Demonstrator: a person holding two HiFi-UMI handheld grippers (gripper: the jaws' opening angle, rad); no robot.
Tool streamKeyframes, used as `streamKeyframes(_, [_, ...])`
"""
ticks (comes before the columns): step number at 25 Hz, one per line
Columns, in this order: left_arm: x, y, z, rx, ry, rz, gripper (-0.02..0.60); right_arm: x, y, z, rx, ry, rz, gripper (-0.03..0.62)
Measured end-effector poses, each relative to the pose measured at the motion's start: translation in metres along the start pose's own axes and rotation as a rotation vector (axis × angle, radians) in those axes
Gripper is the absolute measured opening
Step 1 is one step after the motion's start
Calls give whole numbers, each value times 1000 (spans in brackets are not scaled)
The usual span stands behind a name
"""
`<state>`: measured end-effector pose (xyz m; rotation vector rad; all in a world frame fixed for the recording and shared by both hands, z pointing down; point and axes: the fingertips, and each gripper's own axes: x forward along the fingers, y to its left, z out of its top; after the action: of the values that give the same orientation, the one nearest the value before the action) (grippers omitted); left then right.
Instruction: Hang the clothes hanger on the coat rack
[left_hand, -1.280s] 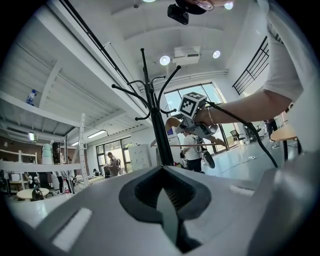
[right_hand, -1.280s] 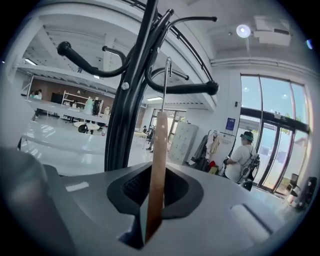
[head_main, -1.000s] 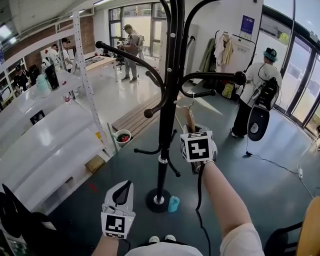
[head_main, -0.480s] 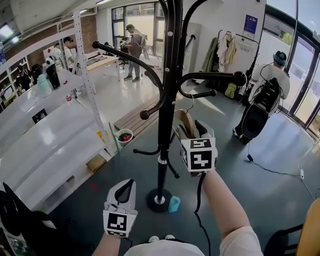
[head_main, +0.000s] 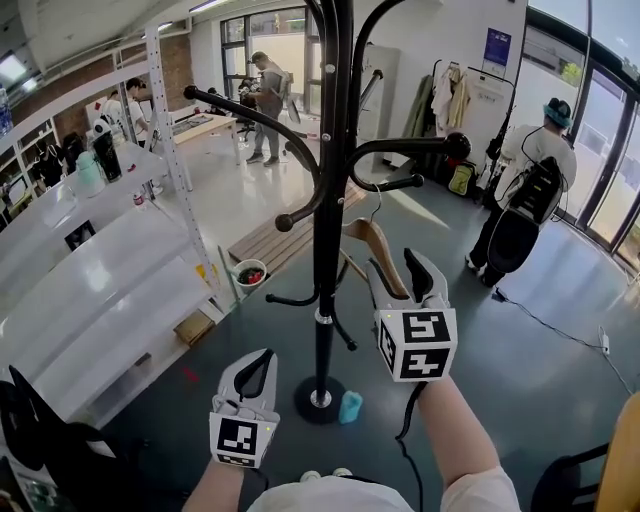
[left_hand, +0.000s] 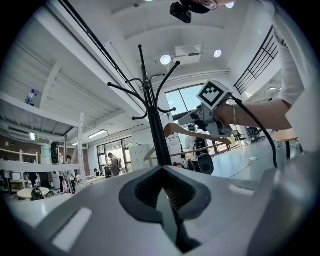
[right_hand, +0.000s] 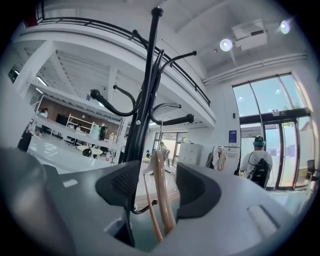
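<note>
Hanger (head_main: 372, 238): pale wood, curved shoulders, a straight crossbar below, thin wire hook on top. It sits to the right of the rack (head_main: 327, 200) pole, below the two right-hand arms. The wire runs up to the shorter, lower arm and looks to be over it, though it is too thin to be certain. From the left gripper view the hanger (left_hand: 176, 128) shows side on beside the rack (left_hand: 152, 115), with the crossbar plain to see. Right gripper (head_main: 393, 268): jaws spread, one wooden shoulder standing between them. In the right gripper view the hanger (right_hand: 161, 190) has a gap to the pad on either side, so the right gripper (right_hand: 157, 170) is released and not pinching. The rack (right_hand: 142, 95) rises just behind. Left gripper (head_main: 256, 362): low, left of the rack base, well apart from the hanger. Its own view shows the left gripper (left_hand: 162, 175) with jaws pressed together on nothing. Containers: a white bowl (head_main: 247, 272) on the floor by a wooden bench (head_main: 275, 238) holds red and dark bits, too small to name. A small teal tub (head_main: 349, 406) stands touching the rack's round base, contents not visible. A brown box (head_main: 190, 327) lies under the white shelves (head_main: 90, 290), contents not visible.
</note>
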<state>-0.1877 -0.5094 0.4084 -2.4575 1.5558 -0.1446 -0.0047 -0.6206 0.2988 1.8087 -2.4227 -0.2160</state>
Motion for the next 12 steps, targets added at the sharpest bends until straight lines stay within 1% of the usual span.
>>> streamKeyframes(2, [-1, 0, 8, 4, -19, -1, 0, -21, -6, 9, 32, -51, -45, 137])
streamKeyframes(5, [-2, 0, 18, 2, -43, -8, 0, -51, -12, 15, 77, -123, -89, 28])
streamKeyframes(7, [-4, -3, 24, -7, -56, -14, 0, -71, -11, 15, 77, -160, -92, 28])
streamKeyframes(9, [-9, -8, 30, -17, -65, -22, 0, -90, -5, 10, 66, -184, -77, 28])
streamKeyframes(12, [-17, -18, 34, -37, -71, -35, 0, -116, 6, -10, 54, -190, -48, 28])
